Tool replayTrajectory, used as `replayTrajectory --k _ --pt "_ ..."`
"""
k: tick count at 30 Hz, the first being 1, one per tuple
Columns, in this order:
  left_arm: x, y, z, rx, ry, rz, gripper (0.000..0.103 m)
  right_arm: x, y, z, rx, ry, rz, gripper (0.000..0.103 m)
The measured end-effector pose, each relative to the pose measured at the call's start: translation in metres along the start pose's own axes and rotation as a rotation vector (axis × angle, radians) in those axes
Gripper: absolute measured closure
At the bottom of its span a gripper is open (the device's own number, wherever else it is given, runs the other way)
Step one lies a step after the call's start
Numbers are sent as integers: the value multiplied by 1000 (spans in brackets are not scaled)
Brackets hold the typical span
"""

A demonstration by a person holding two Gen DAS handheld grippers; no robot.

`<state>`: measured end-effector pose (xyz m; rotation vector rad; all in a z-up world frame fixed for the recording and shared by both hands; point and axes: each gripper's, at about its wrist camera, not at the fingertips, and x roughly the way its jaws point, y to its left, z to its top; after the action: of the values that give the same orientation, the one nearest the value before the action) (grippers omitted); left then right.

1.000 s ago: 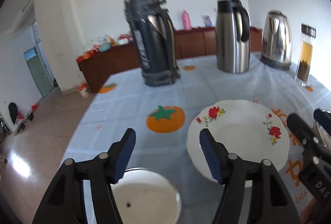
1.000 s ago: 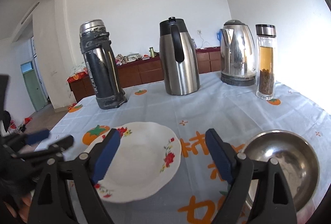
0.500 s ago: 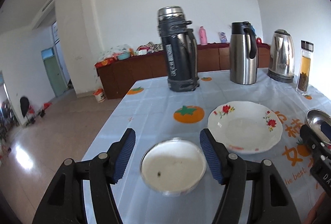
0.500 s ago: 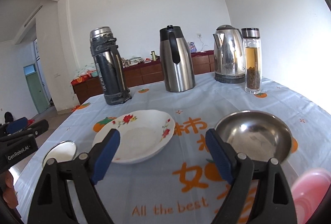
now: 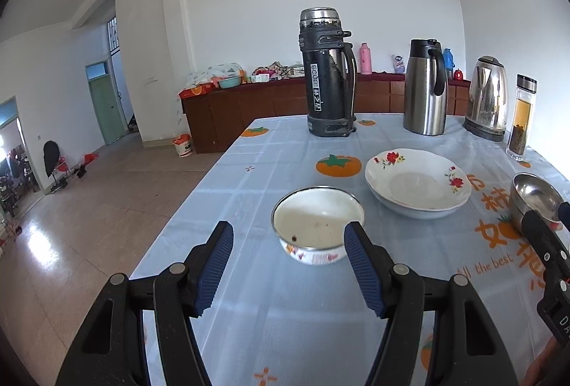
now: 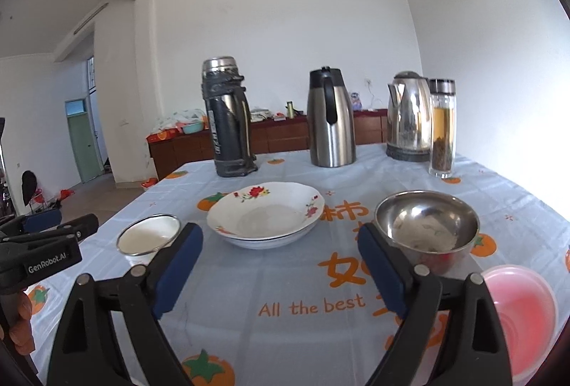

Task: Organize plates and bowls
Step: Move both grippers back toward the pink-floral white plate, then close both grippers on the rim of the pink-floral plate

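White walls and a brown sideboard back the surface [image 6: 285,332], which carries a blue cloth with orange fruit prints. 3 flasks and a glass bottle stand along its far edge.

Task items, left to right: a small enamel bowl [image 5: 318,225], a flowered plate [image 6: 265,214], a steel bowl [image 6: 426,225] and a pink bowl [image 6: 520,318]. All 4 rest separately; nothing is stacked.

Left tool [image 5: 288,270]: pads apart, empty, short of the enamel bowl. Right tool [image 6: 279,273]: pads opening, nothing between them, the steel bowl just beyond its right pad.

Step in hand, as judged: approach for a first pick.

1. Choose the plate as the base; it is the widest.
2. Grip each bowl by its rim, 1 pad inside, 1 outside.
3. Lift clear of the cloth to avoid dragging it.
4. Keep both tools apart over the plate.
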<state>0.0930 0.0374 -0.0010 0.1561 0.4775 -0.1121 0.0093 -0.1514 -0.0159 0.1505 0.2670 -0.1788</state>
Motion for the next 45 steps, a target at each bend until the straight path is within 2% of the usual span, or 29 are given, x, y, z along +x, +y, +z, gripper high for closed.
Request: replayTrajectory --k 6,13,26,28,33,34,36,38,40,45 --pt "-20 8 -9 -18 7 9 36 -12 -7 -2 45 3 29 10" --pt "-32 29 -31 -62 74 43 36 -29 -4 -6 30 -7 41 6" --pt "-46 49 -71 -98 190 2 36 -57 -4 -12 8 -5 53 6" --pt "-49 51 -77 -97 205 -1 36 -64 -3 -16 2 14 83 6" --pt "-55 56 -87 -109 245 -43 36 -70 4 -33 -37 158 177 6" --pt "-56 55 -89 -96 251 -50 36 -72 6 -36 -43 182 188 7" --pt "-59 50 -94 -59 265 -49 36 -72 8 -43 -49 245 223 16" --pt "-61 47 -98 -42 272 -49 36 -72 9 -50 -49 314 250 33" --pt "-63 44 -102 -29 282 -62 36 -71 7 -58 -27 370 280 40" --pt "-65 38 -108 -19 313 -88 36 -75 2 -68 22 437 315 46"
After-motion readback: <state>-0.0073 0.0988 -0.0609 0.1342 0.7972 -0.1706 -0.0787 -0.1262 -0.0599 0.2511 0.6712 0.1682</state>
